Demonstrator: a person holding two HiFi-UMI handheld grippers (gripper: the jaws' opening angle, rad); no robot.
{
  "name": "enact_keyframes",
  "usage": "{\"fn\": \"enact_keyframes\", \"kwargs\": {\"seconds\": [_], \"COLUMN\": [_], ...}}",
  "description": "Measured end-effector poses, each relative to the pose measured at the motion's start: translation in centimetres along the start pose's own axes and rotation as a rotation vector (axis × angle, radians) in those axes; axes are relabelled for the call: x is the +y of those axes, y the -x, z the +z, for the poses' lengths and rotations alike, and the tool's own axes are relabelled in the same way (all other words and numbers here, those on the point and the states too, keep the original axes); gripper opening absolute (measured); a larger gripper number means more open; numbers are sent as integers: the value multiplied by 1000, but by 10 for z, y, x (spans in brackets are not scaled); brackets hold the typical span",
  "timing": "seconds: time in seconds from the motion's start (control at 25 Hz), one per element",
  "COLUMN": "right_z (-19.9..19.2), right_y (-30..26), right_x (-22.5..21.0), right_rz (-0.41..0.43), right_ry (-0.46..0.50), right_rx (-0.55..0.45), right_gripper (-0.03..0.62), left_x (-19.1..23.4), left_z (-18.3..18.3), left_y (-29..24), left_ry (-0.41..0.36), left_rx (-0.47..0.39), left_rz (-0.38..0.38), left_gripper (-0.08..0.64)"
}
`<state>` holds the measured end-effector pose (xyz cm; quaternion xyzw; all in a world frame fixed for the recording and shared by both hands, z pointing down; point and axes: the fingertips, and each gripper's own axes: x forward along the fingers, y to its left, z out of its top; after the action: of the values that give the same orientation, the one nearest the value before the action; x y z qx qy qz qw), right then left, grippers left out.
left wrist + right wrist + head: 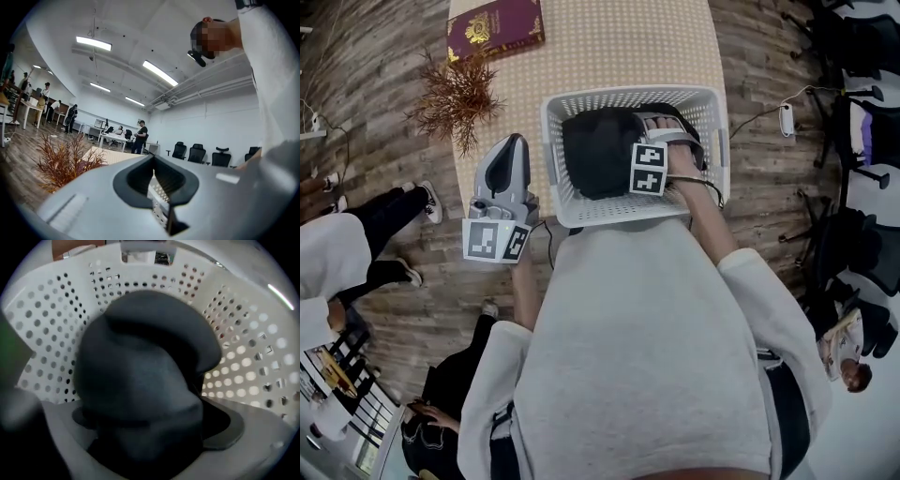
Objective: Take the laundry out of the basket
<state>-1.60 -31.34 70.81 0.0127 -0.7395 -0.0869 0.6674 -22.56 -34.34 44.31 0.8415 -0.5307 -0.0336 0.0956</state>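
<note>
A wooden floor surrounds the pale dotted table (609,47), where a maroon book (495,28) and a dried plant (457,94) lie at the upper left, and a white perforated basket (623,212) stands at the table's near edge in the middle of the frame. The dark laundry (598,150) is inside the basket and fills most of it. The right gripper (670,136) points down into the basket with jaws spread wide and the cloth between them, while the left gripper (516,141), just left of the basket, has its jaws pressed together on nothing.
</note>
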Motion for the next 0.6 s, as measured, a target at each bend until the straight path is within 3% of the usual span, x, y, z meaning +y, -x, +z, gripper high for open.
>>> {"fn": "enact_keyframes", "kwargs": {"seconds": [0.16,0.24,0.52,0.56,0.6], "right_z": [-10,-9,-5,-4,-3], "right_y": [-53,-56,-56,-54,-51], "right_x": [9,6,6,7,9], "right_rz": [194,245,218,215,213], "right_ry": [-15,-14,-3,2,5], "right_rx": [60,62,88,87,82], "right_gripper": [600,601,598,588,531], "left_x": [5,10,11,12,13], "left_z": [-2,-3,-3,-3,-3], "left_y": [5,7,1,0,0], "left_ry": [5,11,16,16,18], "left_rx": [6,5,-3,-3,-3], "left_rz": [21,31,20,20,21], "left_gripper": [8,8,8,8,8]}}
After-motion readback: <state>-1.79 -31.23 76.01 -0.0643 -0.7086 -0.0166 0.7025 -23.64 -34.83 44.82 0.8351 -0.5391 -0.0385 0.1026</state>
